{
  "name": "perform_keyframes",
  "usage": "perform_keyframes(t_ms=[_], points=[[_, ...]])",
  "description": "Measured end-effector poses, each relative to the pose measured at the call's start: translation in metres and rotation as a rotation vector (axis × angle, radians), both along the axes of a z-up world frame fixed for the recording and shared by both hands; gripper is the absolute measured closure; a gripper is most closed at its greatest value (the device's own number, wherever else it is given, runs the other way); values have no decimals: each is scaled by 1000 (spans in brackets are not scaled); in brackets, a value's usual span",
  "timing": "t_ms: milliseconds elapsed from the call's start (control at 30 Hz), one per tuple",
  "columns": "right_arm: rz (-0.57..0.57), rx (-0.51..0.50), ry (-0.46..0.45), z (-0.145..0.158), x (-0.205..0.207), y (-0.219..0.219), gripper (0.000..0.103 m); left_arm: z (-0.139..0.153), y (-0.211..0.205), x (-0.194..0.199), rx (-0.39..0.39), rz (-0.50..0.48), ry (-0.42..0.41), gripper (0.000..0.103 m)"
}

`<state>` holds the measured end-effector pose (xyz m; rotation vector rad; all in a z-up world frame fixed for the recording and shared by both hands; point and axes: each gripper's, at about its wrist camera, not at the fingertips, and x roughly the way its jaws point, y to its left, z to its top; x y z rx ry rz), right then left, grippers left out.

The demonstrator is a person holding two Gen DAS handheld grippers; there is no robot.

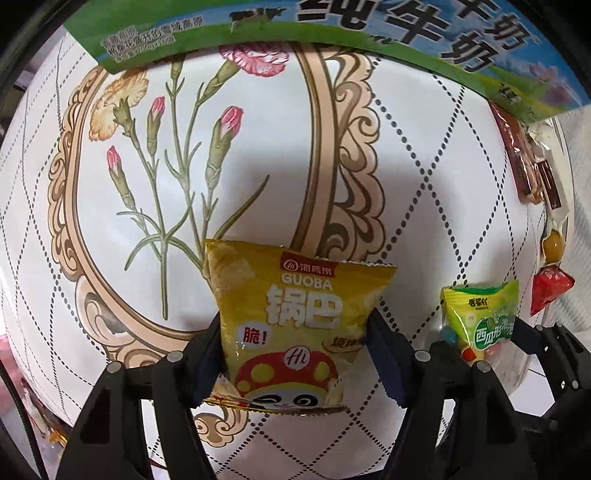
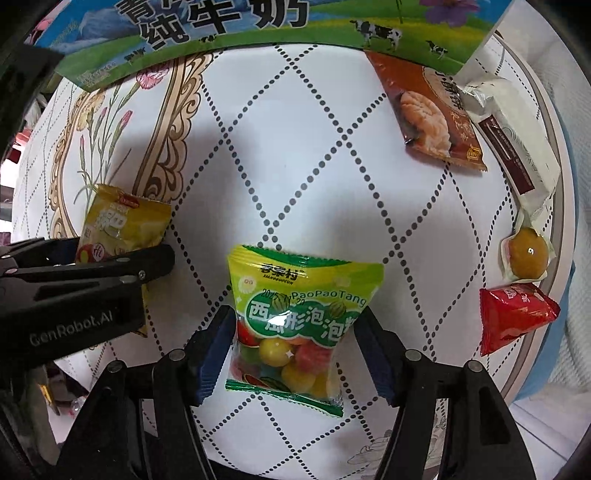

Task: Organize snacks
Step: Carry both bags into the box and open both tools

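The yellow guoba crisp packet (image 1: 295,325) lies flat on the table (image 1: 424,155) between the left gripper (image 1: 295,332)'s fingers (image 1: 212,354), which stand about half open; both pads sit at the packet's edges, though whether they press on it I cannot tell. Just right of it, the green watermelon bubble-gum packet (image 2: 295,325) lies between the right gripper (image 2: 295,339)'s fingers (image 2: 212,350), also about half open, with a visible gap on the right side, so nothing is held there. Beyond both sets of fingers a milk carton (image 2: 258,26) spans the far edge, and right of the right fingers lie a brown pastry packet (image 2: 436,114), a white wrapped bar (image 2: 517,147), an egg-yolk ball (image 2: 528,253) and a red packet (image 2: 517,314). The step looks like either taking up or setting down two snacks. Next, each hand would need to close squarely or lift clear.
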<state>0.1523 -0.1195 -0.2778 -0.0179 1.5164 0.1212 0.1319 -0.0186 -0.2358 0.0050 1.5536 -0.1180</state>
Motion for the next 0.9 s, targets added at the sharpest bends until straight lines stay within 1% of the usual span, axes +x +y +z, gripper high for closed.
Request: perform_keyframes(t_ms=[67, 100, 133, 233, 300, 333, 433, 500, 567, 633, 700, 767, 800, 833, 900], points=[[1, -7, -13, 0, -2, -2, 38, 8, -10, -11, -12, -11, -8, 43], [-1, -1, -20, 7, -12, 7, 46, 9, -11, -12, -18, -13, -12, 48], [-6, 8, -24, 3, -14, 3, 47, 13, -13, -13, -22, -17, -11, 51], [-17, 35, -35, 12, -18, -5, 49, 25, -10, -14, -45, -17, -14, 55], [-24, 56, -42, 20, -22, -11, 49, 35, -11, -12, -68, -13, -18, 55], [-30, 72, -44, 23, -21, -15, 49, 44, -8, -4, -86, -11, -24, 55], [-50, 123, -63, 43, -20, -26, 49, 72, -10, -1, -143, -9, -53, 55], [-62, 157, -88, 63, -16, -34, 49, 93, -13, 6, -190, -5, -74, 55], [-73, 195, -129, 91, -10, -43, 49, 120, -17, 14, -237, -6, -108, 55], [-73, 210, -179, 117, -2, -51, 49, 149, -20, 24, -271, -9, -154, 55], [-70, 220, -235, 146, 7, -59, 50, 168, -13, 36, -296, -20, -197, 55], [-67, 232, -282, 173, 20, -66, 50, 195, -15, 50, -331, -22, -224, 55], [-64, 235, -300, 183, 29, -67, 50, 203, -20, 58, -343, -21, -232, 55], [-64, 233, -329, 198, 37, -68, 50, 211, -13, 65, -352, -22, -243, 55], [-57, 217, -366, 214, 50, -72, 50, 221, -18, 89, -361, -14, -255, 55]])
